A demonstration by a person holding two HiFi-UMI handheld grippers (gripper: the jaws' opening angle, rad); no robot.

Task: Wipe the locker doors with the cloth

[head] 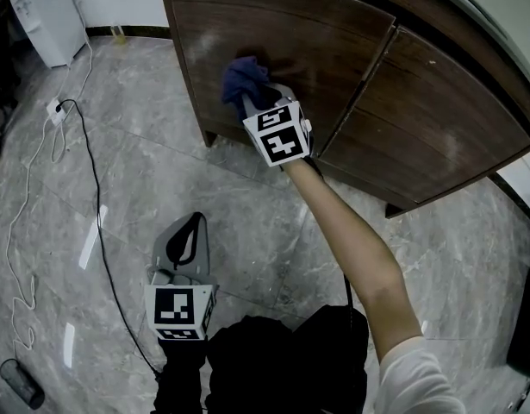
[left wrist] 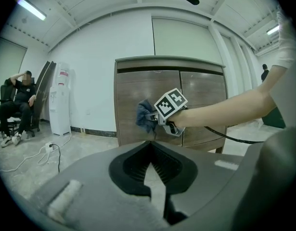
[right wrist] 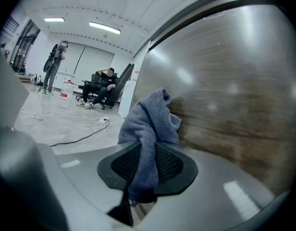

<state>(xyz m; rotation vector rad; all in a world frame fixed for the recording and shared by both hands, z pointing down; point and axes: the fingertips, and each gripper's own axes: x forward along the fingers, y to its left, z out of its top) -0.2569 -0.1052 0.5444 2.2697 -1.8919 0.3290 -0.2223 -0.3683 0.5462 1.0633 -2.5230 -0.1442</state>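
The brown wooden locker has a left door (head: 325, 46) and a right door (head: 428, 119). My right gripper (head: 252, 102) is shut on a blue cloth (head: 245, 76) and presses it against the left door, near its left side. In the right gripper view the cloth (right wrist: 150, 121) hangs bunched between the jaws, touching the door (right wrist: 234, 105). My left gripper (head: 197, 221) hangs low over the floor, away from the locker, shut on nothing. The left gripper view looks past its closed jaws (left wrist: 150, 146) at the cloth (left wrist: 145, 117) and the locker door (left wrist: 133, 88).
A white water dispenser (head: 45, 11) stands at the far left. A black cable (head: 92, 171), a white cable and a power strip (head: 55, 108) lie on the grey tiled floor. A dark cylinder (head: 21, 385) lies bottom left. A person (left wrist: 20, 100) sits far left.
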